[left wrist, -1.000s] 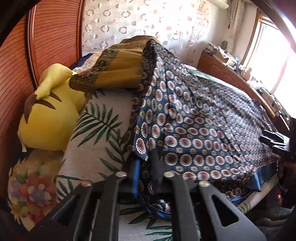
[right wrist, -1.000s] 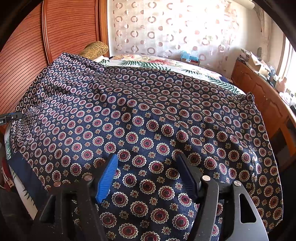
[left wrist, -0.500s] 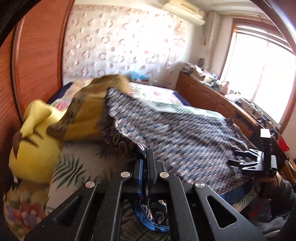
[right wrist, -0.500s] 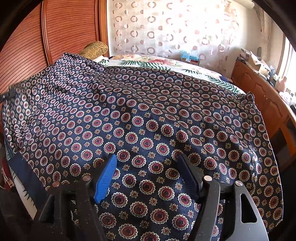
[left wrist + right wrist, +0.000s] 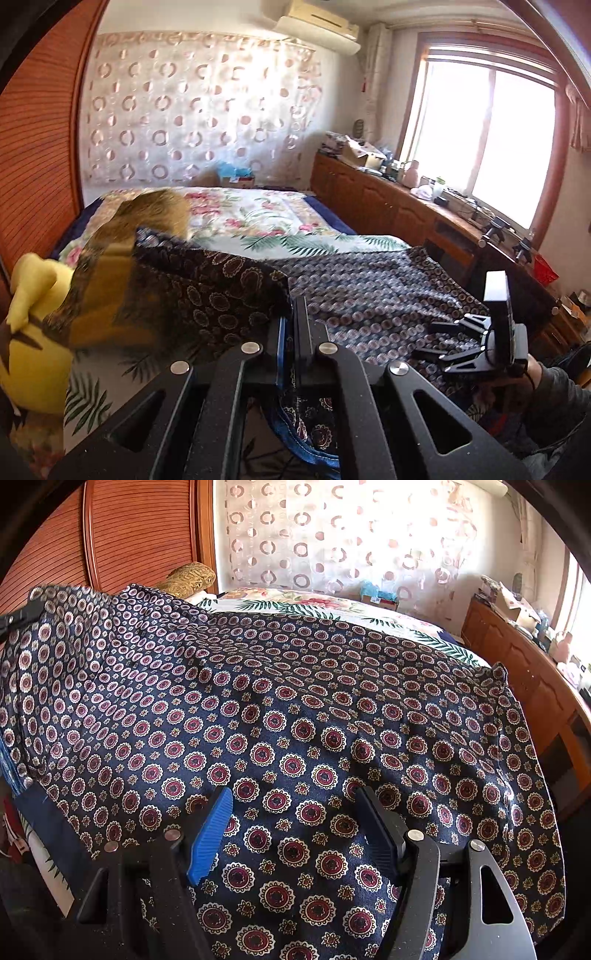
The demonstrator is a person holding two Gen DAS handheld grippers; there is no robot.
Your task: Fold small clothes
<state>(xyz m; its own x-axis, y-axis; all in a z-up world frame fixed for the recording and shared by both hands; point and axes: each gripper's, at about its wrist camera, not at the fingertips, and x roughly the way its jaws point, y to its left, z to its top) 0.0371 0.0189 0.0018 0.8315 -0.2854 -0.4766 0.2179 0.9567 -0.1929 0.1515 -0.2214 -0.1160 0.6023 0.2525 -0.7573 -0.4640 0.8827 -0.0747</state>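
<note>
A navy cloth with red and white medallions (image 5: 295,720) lies spread over the bed. My left gripper (image 5: 293,325) is shut on a corner of this cloth (image 5: 221,295) and holds it lifted above the bed, so its dark underside faces me. My right gripper (image 5: 295,823) is open, its blue pad (image 5: 210,834) and black pad (image 5: 376,830) hovering just over the cloth's near part. The right gripper also shows in the left wrist view (image 5: 476,343), low at the right. The left gripper's tip shows at the far left of the right wrist view (image 5: 18,618).
A yellow plush toy (image 5: 33,350) and an olive patterned pillow (image 5: 147,214) lie at the headboard side. The bedsheet with flowers and leaves (image 5: 266,218) is bare beyond the cloth. A wooden cabinet (image 5: 406,210) with clutter runs along the window side.
My left gripper has raised the cloth corner and carried it up and over towards the right. The right gripper has stayed open and nearly still above the cloth.
</note>
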